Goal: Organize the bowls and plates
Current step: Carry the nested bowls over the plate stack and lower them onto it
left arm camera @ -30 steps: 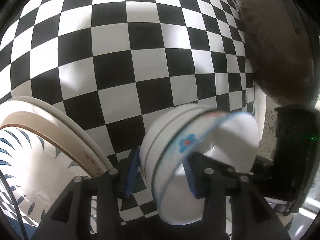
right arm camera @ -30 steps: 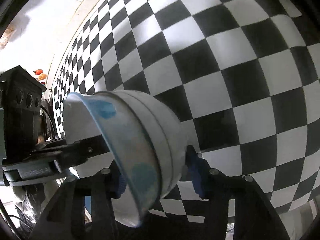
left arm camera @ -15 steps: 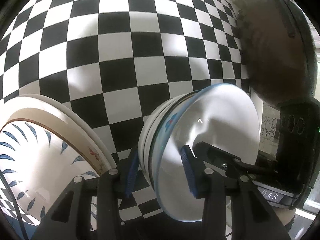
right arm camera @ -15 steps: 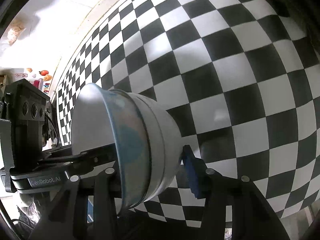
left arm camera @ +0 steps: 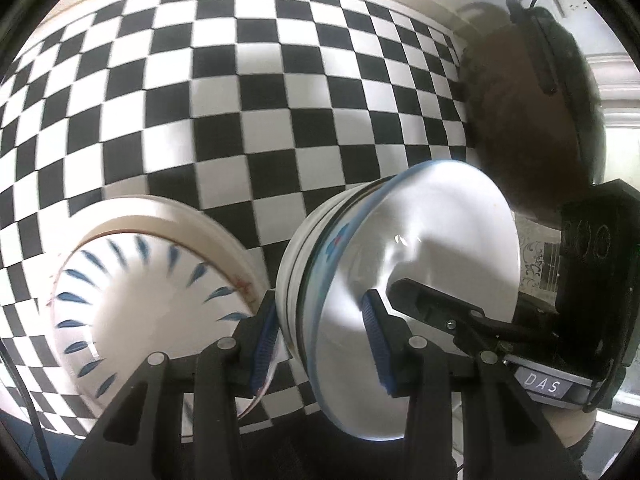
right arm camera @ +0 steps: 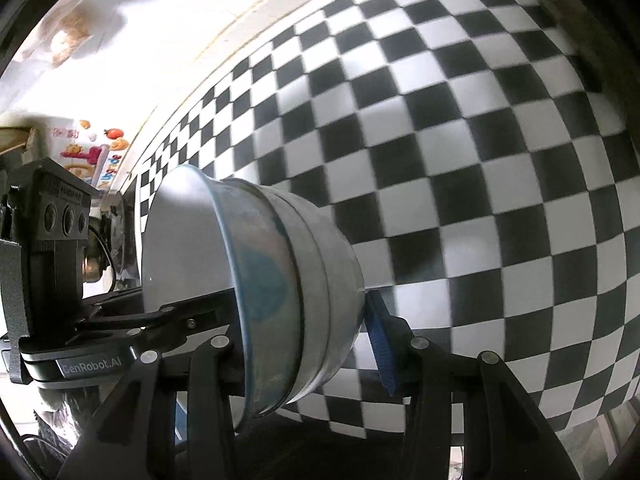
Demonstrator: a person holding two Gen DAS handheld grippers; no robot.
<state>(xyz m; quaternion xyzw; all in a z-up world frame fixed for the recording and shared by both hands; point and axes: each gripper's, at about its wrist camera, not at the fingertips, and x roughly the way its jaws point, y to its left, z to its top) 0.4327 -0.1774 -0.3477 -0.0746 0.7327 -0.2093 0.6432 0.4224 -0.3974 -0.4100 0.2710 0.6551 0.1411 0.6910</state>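
Note:
A nested stack of white bowls (left arm camera: 420, 240) with blue rims and a flower pattern hangs tilted on its side above the checkered tablecloth (left arm camera: 260, 100). My left gripper (left arm camera: 320, 344) is shut on the stack's wall, one blue pad outside and one inside. In the right wrist view the same bowls (right arm camera: 304, 272) sit in my right gripper (right arm camera: 308, 344), shut on them from the opposite side; its right pad (right arm camera: 380, 344) presses the base and its left pad is hidden. Each gripper shows in the other's view. A stack of plates (left arm camera: 140, 292) with blue leaf marks lies left of the bowls.
A dark, blurred, round pan-like thing (left arm camera: 528, 112) stands at the table's right end. The table's far edge meets a pale wall (right arm camera: 120, 40). Colourful stickers (right arm camera: 100, 152) show at the left, and open checkered cloth (right arm camera: 480, 160) spreads to the right.
Both grippers have risen with the bowl stack held between them, so the cloth looks farther away. More of the plate stack and the table's far edge have come into view.

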